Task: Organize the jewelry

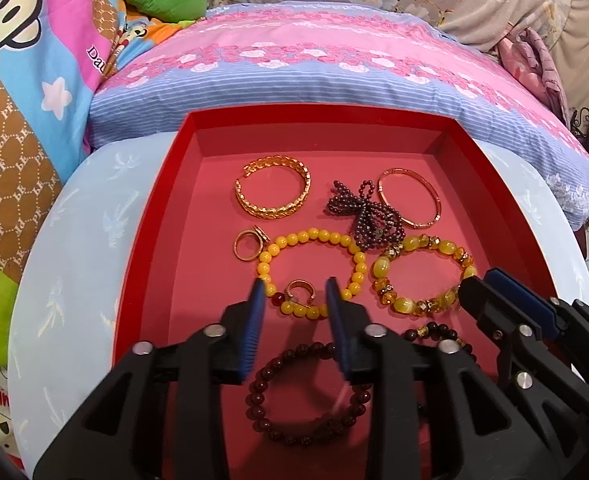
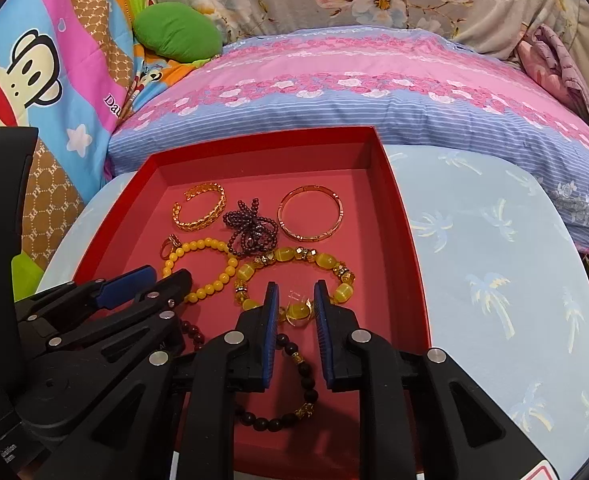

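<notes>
Both tools stand apart over the red tray (image 1: 486,184): left tool (image 1: 294,286) straddles the small ring (image 1: 300,290) inside the yellow bead bracelet (image 1: 314,272), so it should close squarely on the ring alone; right tool (image 2: 294,288) brackets the amber bracelet (image 2: 294,276).

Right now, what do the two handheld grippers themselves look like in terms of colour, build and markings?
Both match. The left gripper and right gripper have matte black plastic bodies with triangular cut-outs, round silver pivot pins, and flat fingers faced with ribbed blue pads. No cables or sleeves show. A white label with small print sits on the left unit's black housing, unreadable.
</notes>
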Action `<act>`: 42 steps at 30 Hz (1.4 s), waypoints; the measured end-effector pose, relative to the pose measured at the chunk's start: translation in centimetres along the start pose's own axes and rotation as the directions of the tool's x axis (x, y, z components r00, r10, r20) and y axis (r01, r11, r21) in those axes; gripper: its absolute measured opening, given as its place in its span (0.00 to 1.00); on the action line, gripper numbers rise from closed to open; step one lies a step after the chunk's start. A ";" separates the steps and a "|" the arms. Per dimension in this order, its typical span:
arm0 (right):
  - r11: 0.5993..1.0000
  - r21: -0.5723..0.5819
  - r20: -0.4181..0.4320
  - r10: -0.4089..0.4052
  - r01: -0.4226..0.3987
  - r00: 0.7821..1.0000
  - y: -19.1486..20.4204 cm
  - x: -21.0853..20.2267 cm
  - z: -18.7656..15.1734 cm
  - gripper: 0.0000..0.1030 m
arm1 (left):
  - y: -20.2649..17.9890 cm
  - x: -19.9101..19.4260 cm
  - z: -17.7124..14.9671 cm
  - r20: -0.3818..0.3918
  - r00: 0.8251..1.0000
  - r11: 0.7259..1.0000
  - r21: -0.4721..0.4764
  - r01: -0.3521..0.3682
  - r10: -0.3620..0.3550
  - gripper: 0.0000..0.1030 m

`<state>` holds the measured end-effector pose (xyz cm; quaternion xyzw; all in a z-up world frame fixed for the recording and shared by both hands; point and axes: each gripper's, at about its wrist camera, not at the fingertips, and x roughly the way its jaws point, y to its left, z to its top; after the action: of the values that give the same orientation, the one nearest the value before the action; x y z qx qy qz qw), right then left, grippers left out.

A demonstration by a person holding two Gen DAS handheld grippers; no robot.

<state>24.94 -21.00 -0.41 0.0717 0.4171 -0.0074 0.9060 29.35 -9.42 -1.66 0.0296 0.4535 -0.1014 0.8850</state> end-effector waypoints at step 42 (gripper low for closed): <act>0.997 -0.031 0.057 -0.064 0.066 0.996 1.7 -11.1 -6.7 0.33 | 0.6 -10.4 -8.1 0.032 0.998 0.997 -0.057 -0.058 0.060 0.66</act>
<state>12.79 -18.96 3.89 0.0429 0.3936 -0.0322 0.9177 17.16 -6.12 1.97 0.0164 0.4400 -0.0629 0.8956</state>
